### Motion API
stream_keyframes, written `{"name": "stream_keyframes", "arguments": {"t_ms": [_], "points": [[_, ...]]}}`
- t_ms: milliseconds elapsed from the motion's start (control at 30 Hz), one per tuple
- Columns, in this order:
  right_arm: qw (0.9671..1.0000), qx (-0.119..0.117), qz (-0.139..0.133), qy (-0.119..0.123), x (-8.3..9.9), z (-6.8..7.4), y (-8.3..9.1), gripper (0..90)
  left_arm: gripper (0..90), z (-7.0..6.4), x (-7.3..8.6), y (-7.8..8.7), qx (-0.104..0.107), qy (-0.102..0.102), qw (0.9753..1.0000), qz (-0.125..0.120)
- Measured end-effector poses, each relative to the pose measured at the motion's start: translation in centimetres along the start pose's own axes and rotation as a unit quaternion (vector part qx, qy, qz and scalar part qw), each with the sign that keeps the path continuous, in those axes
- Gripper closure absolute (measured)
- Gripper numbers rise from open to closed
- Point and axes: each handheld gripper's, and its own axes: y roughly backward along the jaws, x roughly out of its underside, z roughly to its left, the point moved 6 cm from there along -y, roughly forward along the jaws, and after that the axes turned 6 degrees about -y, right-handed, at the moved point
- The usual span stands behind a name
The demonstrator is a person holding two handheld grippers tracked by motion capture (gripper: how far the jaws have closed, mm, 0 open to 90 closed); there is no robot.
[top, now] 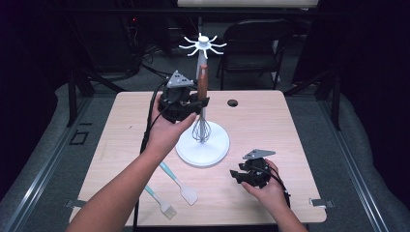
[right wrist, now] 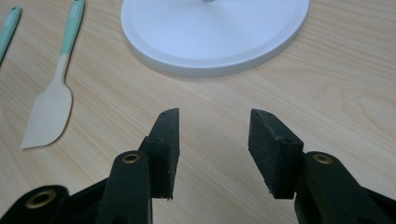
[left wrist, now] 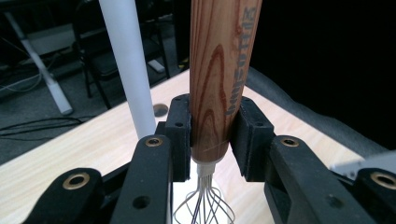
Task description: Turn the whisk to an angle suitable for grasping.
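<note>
High view shows the wire whisk with the reddish-brown wooden handle (top: 202,104) held upright above the round white base of the utensil stand (top: 212,153), its wire head hanging just beside the stand's thin white pole (top: 198,62). Left gripper view shows the same whisk handle (left wrist: 219,79) pinched low down between two black pads (left wrist: 180,135), so the left tongs (top: 191,105) are clenched on it, with the wires spreading out just under the grip and the white pole (left wrist: 128,65) rising to one side. Atop the pole sits a white ring of hooks (top: 203,44). Right tongs (top: 241,176) rest low over the pale wooden bench (top: 270,121) near the base, their jaws (right wrist: 214,149) spread apart around nothing. Two flat utensils with mint-green handles, a spatula (top: 180,184) and a brush (top: 160,201), lie on the bench near the person's left forearm (top: 116,193).
</note>
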Motion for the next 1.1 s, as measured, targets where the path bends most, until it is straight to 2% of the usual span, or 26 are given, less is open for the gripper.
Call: {"name": "stream_keyframes", "arguments": {"t_ms": [133,300,433,567,900,1100], "points": [[1.0,-0.002,0.001,-0.003,0.1,0.1,0.0,53.5,70.3,0.0,-1.0,-0.5,-0.022,0.0,0.9997,-0.003],[1.0,-0.001,0.003,-0.001,0.2,-0.1,0.0,53.4,70.4,0.2,-1.4,-1.1,-0.031,0.012,0.9994,-0.005],[1.0,-0.002,0.002,-0.001,0.2,-0.1,0.0,53.3,70.4,0.8,-1.4,-1.3,-0.048,0.019,0.9987,-0.005],[1.0,-0.004,0.002,0.0,0.2,-0.2,-0.1,53.3,70.4,1.4,-1.4,-1.4,-0.053,0.029,0.9981,-0.007],[1.0,-0.001,0.003,-0.001,0.2,-0.1,-0.1,53.2,70.3,2.4,-0.9,-1.7,-0.071,0.038,0.9967,-0.01],[1.0,0.002,0.003,0.0,0.2,-0.3,-0.1,53.1,70.1,2.3,-0.8,-1.9,-0.067,0.039,0.9969,-0.014]]}}
